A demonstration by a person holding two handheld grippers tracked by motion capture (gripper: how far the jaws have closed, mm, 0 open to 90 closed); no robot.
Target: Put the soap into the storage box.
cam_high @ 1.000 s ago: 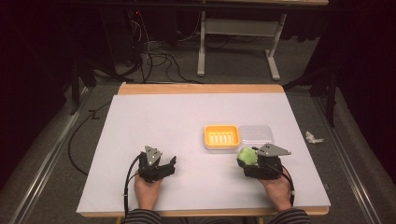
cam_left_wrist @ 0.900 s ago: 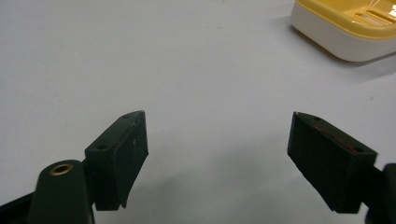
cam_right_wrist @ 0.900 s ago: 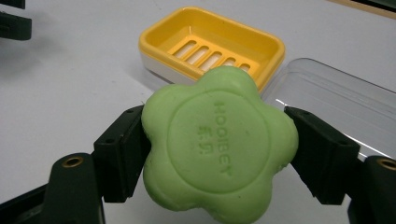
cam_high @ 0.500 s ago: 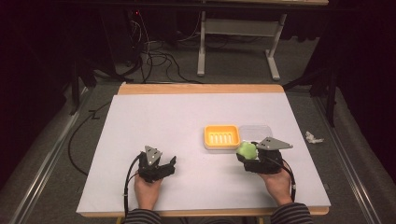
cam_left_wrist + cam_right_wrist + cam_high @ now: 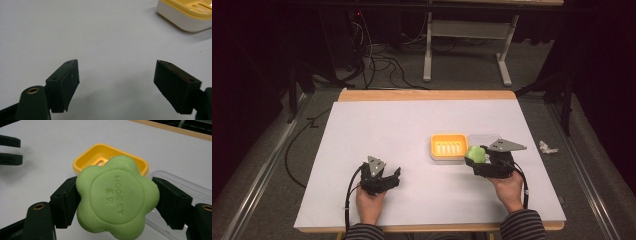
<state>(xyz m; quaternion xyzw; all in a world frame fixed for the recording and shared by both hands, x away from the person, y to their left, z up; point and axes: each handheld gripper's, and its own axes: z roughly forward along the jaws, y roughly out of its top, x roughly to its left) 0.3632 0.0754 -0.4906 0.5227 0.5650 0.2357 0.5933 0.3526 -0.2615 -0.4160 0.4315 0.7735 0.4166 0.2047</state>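
A green flower-shaped soap (image 5: 117, 197) sits clamped between the pads of my right gripper (image 5: 116, 200), raised off the table. From above, the soap (image 5: 475, 153) hangs at the right end of the yellow soap dish (image 5: 449, 146), with the right gripper (image 5: 482, 159) just right of the dish. The same yellow soap dish (image 5: 110, 157) lies just behind the soap in the right gripper view. My left gripper (image 5: 392, 178) rests low on the white table near the front left, jaws wide apart. Its two pads (image 5: 67, 82) have only bare table between them.
A clear plastic lid (image 5: 484, 138) lies on the table right behind the dish, also seen as a clear lid (image 5: 182, 185) past the right pad. The white table sheet (image 5: 412, 125) spreads wide to the left and back. A crumpled white scrap (image 5: 547, 147) lies off the table's right edge.
My right gripper has carried the green soap up and toward the yellow dish. The left gripper has stayed where it was.
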